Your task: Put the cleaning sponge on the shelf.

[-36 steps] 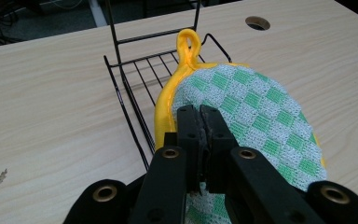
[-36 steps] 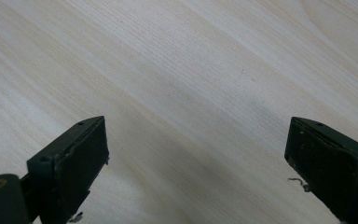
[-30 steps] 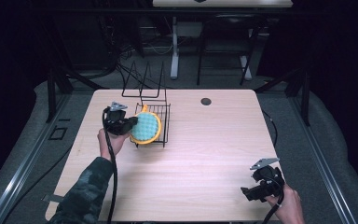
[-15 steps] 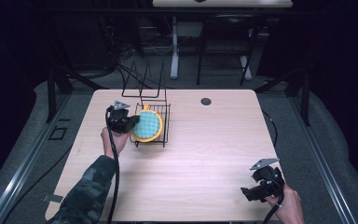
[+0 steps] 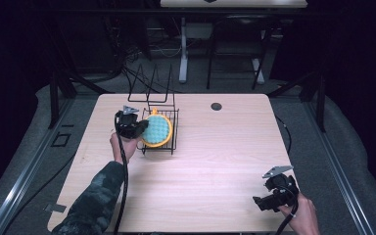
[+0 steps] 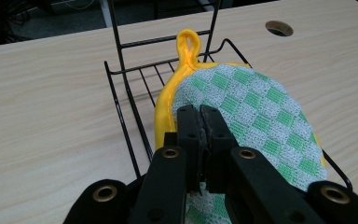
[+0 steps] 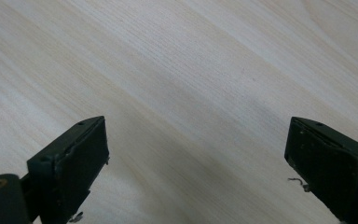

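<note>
Jaws of left gripper pressed together on near edge of pot holder, green-white checked, yellow rim and loop. Lower edge of holder hidden behind jaws. Holder lies tilted in black wire rack, at left part of table. Right gripper near front right corner, jaws wide apart, empty, over bare wood; touching or not, cannot tell.

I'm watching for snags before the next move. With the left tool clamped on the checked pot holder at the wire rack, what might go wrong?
1. The left tool grips just the pot holder edge; the cloth may slip.
2. The pot holder's yellow loop lies against the rack wires and may catch.
3. The light-looking rack could tip or slide if tugged.
</note>
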### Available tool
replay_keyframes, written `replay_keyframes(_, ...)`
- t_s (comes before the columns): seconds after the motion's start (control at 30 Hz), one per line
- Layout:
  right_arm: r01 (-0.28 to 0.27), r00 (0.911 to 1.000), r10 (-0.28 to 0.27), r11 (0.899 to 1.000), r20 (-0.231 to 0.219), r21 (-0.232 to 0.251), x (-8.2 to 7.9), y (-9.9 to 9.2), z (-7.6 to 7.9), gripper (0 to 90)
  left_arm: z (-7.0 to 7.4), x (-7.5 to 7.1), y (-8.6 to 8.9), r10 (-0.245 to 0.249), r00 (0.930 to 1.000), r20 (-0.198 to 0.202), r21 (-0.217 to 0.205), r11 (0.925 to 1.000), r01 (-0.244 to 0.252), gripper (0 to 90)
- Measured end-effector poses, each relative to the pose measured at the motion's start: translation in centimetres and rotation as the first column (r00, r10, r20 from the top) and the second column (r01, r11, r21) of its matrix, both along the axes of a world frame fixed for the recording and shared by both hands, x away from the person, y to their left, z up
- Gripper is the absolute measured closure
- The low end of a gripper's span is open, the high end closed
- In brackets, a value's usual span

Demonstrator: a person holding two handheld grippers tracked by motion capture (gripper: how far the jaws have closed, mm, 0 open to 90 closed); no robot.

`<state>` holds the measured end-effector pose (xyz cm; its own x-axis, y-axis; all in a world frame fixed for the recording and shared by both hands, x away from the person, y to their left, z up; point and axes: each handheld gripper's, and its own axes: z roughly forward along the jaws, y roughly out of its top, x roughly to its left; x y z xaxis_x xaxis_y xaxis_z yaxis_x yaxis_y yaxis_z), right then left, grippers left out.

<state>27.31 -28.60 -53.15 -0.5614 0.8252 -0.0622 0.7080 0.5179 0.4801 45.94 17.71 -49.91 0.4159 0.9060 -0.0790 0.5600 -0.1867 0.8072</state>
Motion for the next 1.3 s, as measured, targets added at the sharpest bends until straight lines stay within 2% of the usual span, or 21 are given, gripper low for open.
replay_keyframes(0.23,0.001,1.0,-0.001,1.0,0.005,-0.001,-0.1,0.0,0.0,5.5,-0.4,0.6,-0.5,0.003,1.0,-0.003,0.004,1.0,-0.003,88.0)
replay_keyframes(0.43,0.005,1.0,-0.005,1.0,-0.001,0.0,-0.2,-0.1,0.0,5.6,-1.1,1.2,-0.7,0.013,0.9993,-0.034,0.026,0.9996,-0.012,88.0)
replay_keyframes(0.53,0.003,1.0,-0.003,1.0,-0.001,-0.003,-0.1,-0.2,0.0,5.6,-1.7,1.6,-0.6,0.02,0.9982,-0.056,0.027,0.9994,-0.019,88.0)
replay_keyframes(0.7,0.002,1.0,-0.002,1.0,0.0,-0.005,-0.2,-0.1,0.0,5.7,-1.9,1.8,-0.6,0.017,0.9973,-0.071,0.03,0.9995,-0.015,87.8)
replay_keyframes(1.07,0.004,1.0,-0.004,1.0,0.002,-0.002,-0.2,0.0,0.0,5.7,-2.5,2.6,-0.8,0.016,0.9965,-0.083,0.038,0.9992,-0.013,86.5)
replay_keyframes(1.17,0.004,1.0,-0.004,1.0,0.007,-0.005,-0.2,-0.1,0.0,5.7,-2.5,2.7,-0.6,0.008,0.9963,-0.086,0.034,0.9994,-0.005,83.9)
replay_keyframes(1.23,0.005,1.0,-0.005,1.0,0.007,-0.004,-0.3,-0.1,0.0,5.7,-2.3,2.7,-0.5,0.0,0.9963,-0.086,0.02,0.9998,0.002,73.2)
replay_keyframes(1.27,0.005,1.0,-0.005,1.0,0.004,-0.005,-0.3,-0.1,0.1,5.7,-2.2,2.7,-0.5,-0.004,0.9963,-0.085,0.031,0.9995,0.007,73.2)
replay_keyframes(1.3,0.004,1.0,-0.004,1.0,0.004,-0.006,-0.3,-0.1,0.1,5.7,-2.1,2.7,-0.4,-0.004,0.9967,-0.081,0.034,0.9994,0.007,67.7)
